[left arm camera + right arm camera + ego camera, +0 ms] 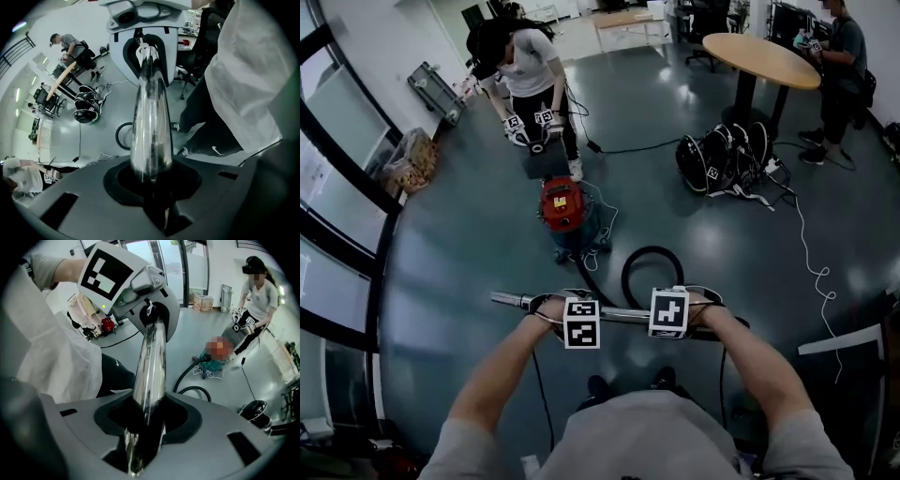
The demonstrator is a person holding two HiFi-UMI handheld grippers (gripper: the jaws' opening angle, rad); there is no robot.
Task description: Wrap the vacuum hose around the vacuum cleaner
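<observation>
I hold a chrome vacuum wand (623,314) level and crosswise in front of me, above the floor. My left gripper (555,307) is shut on it toward its left end, and my right gripper (698,314) is shut on it near its right end. The left gripper view has the wand (150,117) running up out of the left gripper (152,187). The right gripper view has the wand (150,366) seated in the right gripper (145,427). The black hose (642,262) loops on the floor from the wand to the red-topped vacuum cleaner (567,211) ahead.
A second person (530,75) stands behind the vacuum cleaner holding marker-cube grippers over a dark box. A round wooden table (764,58) and black round cases (722,159) stand at the back right, with a white cable (811,253) trailing on the floor. Bags (408,159) lie by the left glass wall.
</observation>
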